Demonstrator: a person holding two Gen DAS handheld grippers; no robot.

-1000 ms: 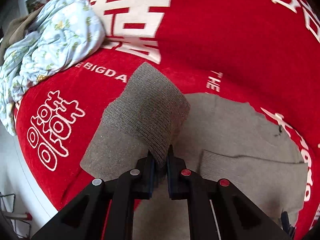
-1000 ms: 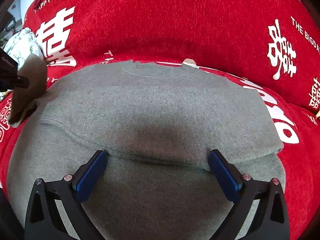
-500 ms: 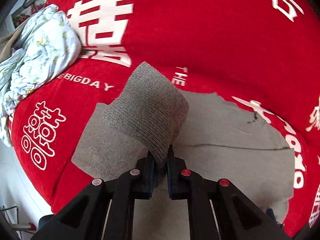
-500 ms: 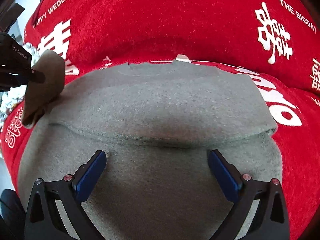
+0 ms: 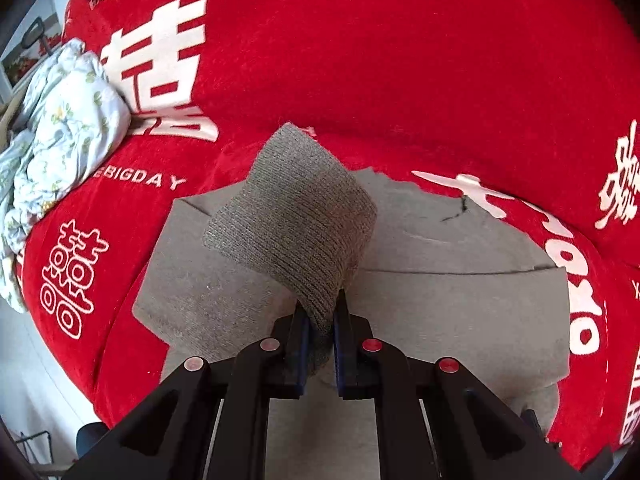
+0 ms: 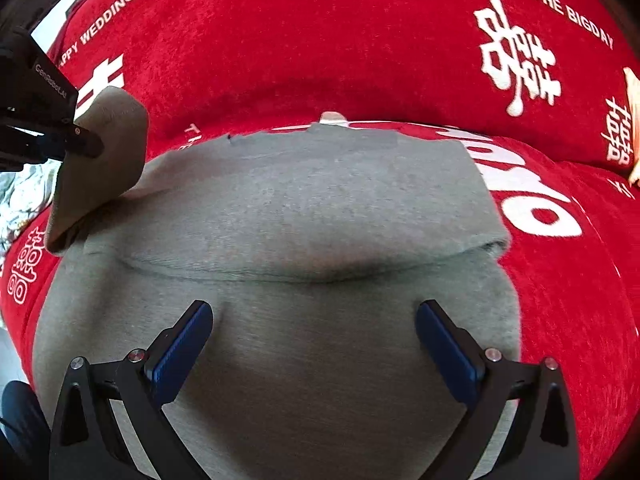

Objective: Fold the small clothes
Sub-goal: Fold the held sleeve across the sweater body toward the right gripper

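A grey knit sweater (image 6: 312,216) lies flat on the red cover, its body (image 5: 460,312) spread to the right in the left wrist view. My left gripper (image 5: 320,312) is shut on the ribbed cuff of the sweater's sleeve (image 5: 296,224), which it holds lifted above the sweater's left side. In the right wrist view that same left gripper (image 6: 86,142) shows at the left edge with the raised sleeve (image 6: 100,160). My right gripper (image 6: 314,332) stands open above the sweater's lower part, with nothing between its blue pads (image 6: 180,352).
The red cover (image 5: 360,60) with white characters and lettering fills both views. A crumpled pale floral cloth (image 5: 60,120) lies at the left. The cover's left edge drops to a light floor (image 5: 24,360).
My left gripper has carried the sleeve rightward over the sweater's body, the floral cloth sliding toward the left edge. In the right wrist view the raised sleeve has come nearer and the sweater looms larger.
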